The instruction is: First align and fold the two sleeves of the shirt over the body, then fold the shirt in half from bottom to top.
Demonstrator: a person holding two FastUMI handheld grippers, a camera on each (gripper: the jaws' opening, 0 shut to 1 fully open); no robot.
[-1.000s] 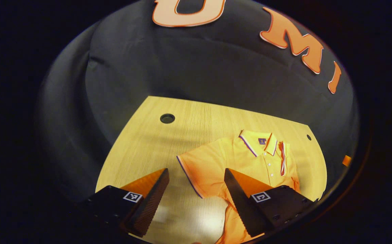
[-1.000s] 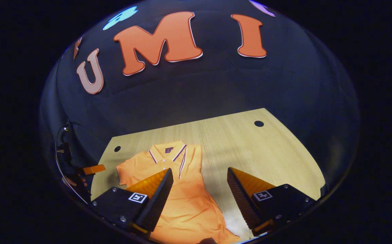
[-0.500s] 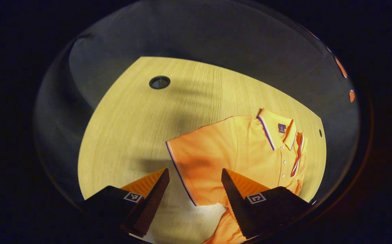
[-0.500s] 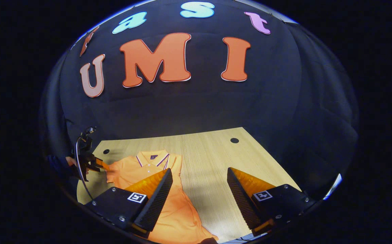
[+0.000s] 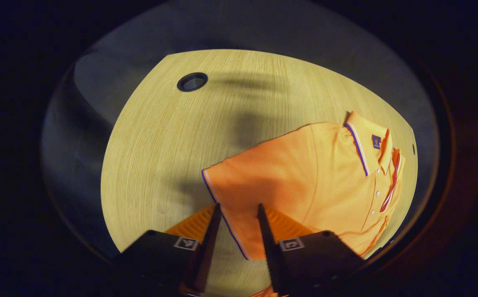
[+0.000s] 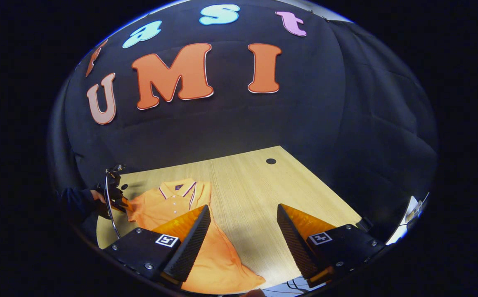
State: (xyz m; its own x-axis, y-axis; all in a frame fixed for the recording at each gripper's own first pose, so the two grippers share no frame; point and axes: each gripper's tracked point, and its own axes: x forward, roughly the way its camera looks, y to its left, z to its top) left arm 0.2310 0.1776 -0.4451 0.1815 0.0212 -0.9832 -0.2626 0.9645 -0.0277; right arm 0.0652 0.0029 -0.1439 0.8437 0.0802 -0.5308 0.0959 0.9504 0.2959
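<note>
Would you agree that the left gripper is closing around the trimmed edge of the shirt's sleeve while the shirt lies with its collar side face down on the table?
Not quite: the shirt lies face up, its collar and button placket showing in the left gripper view. The rest holds: the left gripper has its fingers narrowed around the sleeve edge on the table.

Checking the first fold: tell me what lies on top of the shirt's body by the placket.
One sleeve lies folded over the orange polo shirt beside the buttons. Whatever cloth it covers is hidden. The other sleeve lies flat on the wooden table.
</note>
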